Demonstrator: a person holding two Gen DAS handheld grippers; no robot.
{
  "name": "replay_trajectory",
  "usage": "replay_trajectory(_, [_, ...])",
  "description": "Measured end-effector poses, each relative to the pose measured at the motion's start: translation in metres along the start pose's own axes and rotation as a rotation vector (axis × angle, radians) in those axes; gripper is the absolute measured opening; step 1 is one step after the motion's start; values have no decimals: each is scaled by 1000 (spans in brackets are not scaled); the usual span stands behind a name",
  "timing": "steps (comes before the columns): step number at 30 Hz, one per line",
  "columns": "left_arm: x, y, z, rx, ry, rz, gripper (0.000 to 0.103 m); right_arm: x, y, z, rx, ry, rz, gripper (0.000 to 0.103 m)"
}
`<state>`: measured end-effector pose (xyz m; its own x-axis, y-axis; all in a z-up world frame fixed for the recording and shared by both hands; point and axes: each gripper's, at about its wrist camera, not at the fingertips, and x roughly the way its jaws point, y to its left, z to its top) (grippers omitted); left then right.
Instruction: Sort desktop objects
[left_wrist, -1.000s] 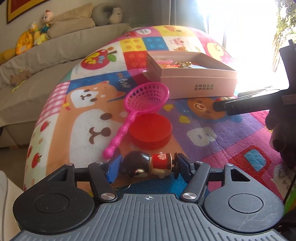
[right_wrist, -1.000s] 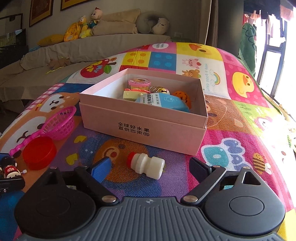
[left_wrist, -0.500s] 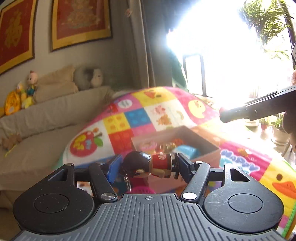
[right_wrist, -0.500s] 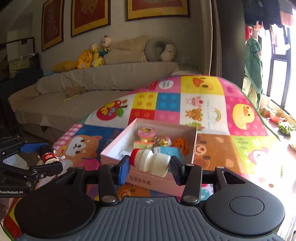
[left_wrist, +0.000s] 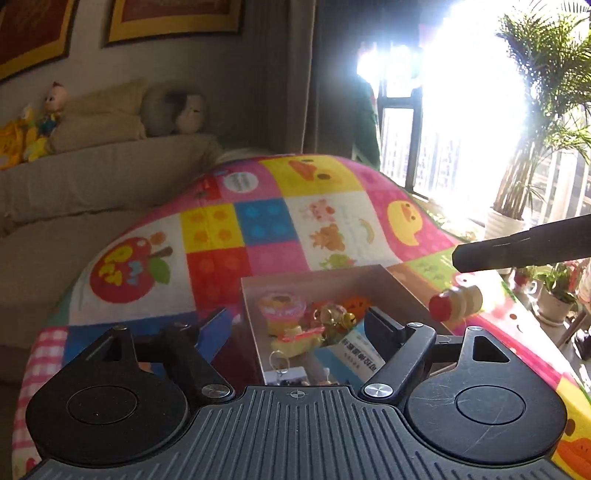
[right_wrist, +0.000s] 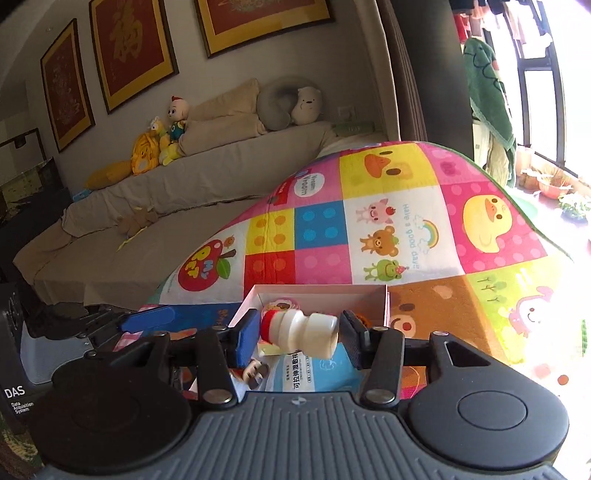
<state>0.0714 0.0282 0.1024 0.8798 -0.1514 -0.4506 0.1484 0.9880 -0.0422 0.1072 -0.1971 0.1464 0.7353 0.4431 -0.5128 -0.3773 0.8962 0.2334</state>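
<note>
The pink cardboard box (left_wrist: 332, 275) lies just under my left gripper (left_wrist: 297, 321), whose jaws are opening with nothing between them. A small dark-haired doll (right_wrist: 255, 370) lies inside the box (right_wrist: 321, 290), at its near left corner. My right gripper (right_wrist: 297, 325) is shut on a white bottle with a red cap (right_wrist: 306, 334), held sideways above the box. In the left wrist view that bottle (left_wrist: 456, 302) hangs at the right, under a black finger (left_wrist: 517, 251) of the right gripper.
The box also holds a pink lidded cup (left_wrist: 282, 308), a blue packet (right_wrist: 314, 373) and small trinkets. A colourful play mat (right_wrist: 406, 221) covers the surface. Behind it is a beige sofa (right_wrist: 184, 184) with plush toys; potted plants (left_wrist: 535, 184) stand by the bright window at right.
My left gripper has opened and the doll has left it and now lies in the box. Both grippers have risen to above the box, the right one carrying the bottle.
</note>
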Motion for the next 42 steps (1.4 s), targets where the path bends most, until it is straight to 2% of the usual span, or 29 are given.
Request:
replay_trajectory(4, [-34,21,-31,-4,13,63,92,11,-7,-16,25,15,-11,54])
replay_trajectory(8, [-70,35,-68,38,46,103,96,6,-5,-32,21,17,-11,66])
replay_trajectory(9, [-74,37,-76,44,65,104,96,5,-1,-37,5,19,-12,72])
replay_trajectory(12, [-82,44,-104,76,153,130,96,8,21,-59,-87,49,9,79])
replay_trajectory(15, [-95,55,-122,51,197,166,96,18,58,-90,-222,110,79,85])
replay_trajectory(19, [-112,69,-130,-13,199,198,97,34,110,-132,-365,202,215,86])
replay_trajectory(25, [-119,88,-122,-42,180,282,97,59,156,-164,-435,266,290,88])
replay_trajectory(26, [-119,89,-120,-53,175,283,97,62,159,-167,-449,263,279,87])
replay_trajectory(28, [-114,88,-116,-68,170,261,97,64,161,-170,-477,253,252,78])
replay_trajectory(29, [-110,85,-115,-69,172,246,97,65,158,-170,-484,256,250,64])
replay_trajectory(31, [-99,74,-113,-50,181,210,97,59,149,-169,-477,250,243,63])
replay_trajectory(35, [-79,48,-113,3,197,139,98,39,118,-171,-474,209,158,63])
replay_trajectory(42, [-51,22,-109,39,208,85,100,8,28,-166,-306,202,-60,63])
